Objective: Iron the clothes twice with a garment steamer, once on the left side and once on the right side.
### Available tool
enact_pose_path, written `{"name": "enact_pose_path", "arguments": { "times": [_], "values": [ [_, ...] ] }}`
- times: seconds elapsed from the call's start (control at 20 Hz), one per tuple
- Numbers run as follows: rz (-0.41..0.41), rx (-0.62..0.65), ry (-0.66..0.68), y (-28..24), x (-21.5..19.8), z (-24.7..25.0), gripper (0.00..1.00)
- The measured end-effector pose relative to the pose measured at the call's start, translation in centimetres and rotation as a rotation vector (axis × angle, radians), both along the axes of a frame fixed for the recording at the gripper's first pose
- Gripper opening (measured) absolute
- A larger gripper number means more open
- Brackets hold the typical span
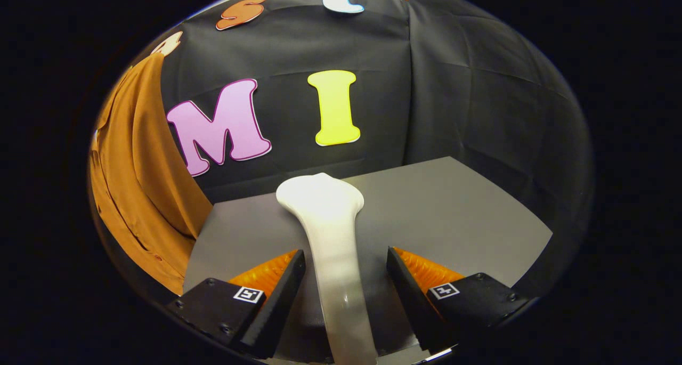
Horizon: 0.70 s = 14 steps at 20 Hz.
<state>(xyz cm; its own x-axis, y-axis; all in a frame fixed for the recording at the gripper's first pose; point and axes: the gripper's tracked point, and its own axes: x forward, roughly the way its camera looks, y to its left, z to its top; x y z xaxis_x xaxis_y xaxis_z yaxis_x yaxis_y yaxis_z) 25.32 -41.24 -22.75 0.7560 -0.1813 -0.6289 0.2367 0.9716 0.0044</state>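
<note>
Straddling the white garment steamer (333, 248) handle, the gripper (346, 280) jaws stand released; rigid, smooth, likely slippery: grasp mid-handle. Brown garment (138, 194) hangs at ten o'clock.

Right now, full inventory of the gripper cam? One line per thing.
garment steamer: one, white, lying on the table, handle running back between the fingers, wide head ahead of them
garment: one, rust-brown, hanging beside the table, beyond the steamer's head and off to its side
table: one, grey, under the steamer
booth wall: black cloth, behind the table
gripper: one, jaws open, a finger on either side of the handle, a gap showing on each side, neither pressing
</note>
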Motion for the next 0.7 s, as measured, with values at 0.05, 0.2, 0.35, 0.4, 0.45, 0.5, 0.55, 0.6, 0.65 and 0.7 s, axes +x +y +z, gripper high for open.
{"name": "enact_pose_path", "arguments": {
  "times": [0.05,0.2,0.35,0.4,0.45,0.5,0.55,0.6,0.65,0.7],
  "values": [
    [0.0,0.007,0.004,0.1,0.1,-0.2,0.94],
    [0.007,0.043,0.02,0.3,0.1,0.0,0.66],
    [0.009,0.053,0.006,0.1,0.2,-0.2,0.45],
    [0.008,0.061,-0.006,0.0,0.2,-0.1,0.45],
    [0.006,0.058,-0.02,-0.1,0.2,0.2,0.45],
    [0.001,0.058,-0.034,-0.1,0.0,0.7,0.45],
    [-0.001,0.063,-0.048,-0.1,-0.2,1.2,0.45],
    [-0.002,0.066,-0.064,0.0,-0.3,1.8,0.45],
    [0.0,0.062,-0.081,0.2,-0.5,2.4,0.45],
    [0.005,0.062,-0.1,0.5,-0.8,3.2,0.45]
  ]
}}
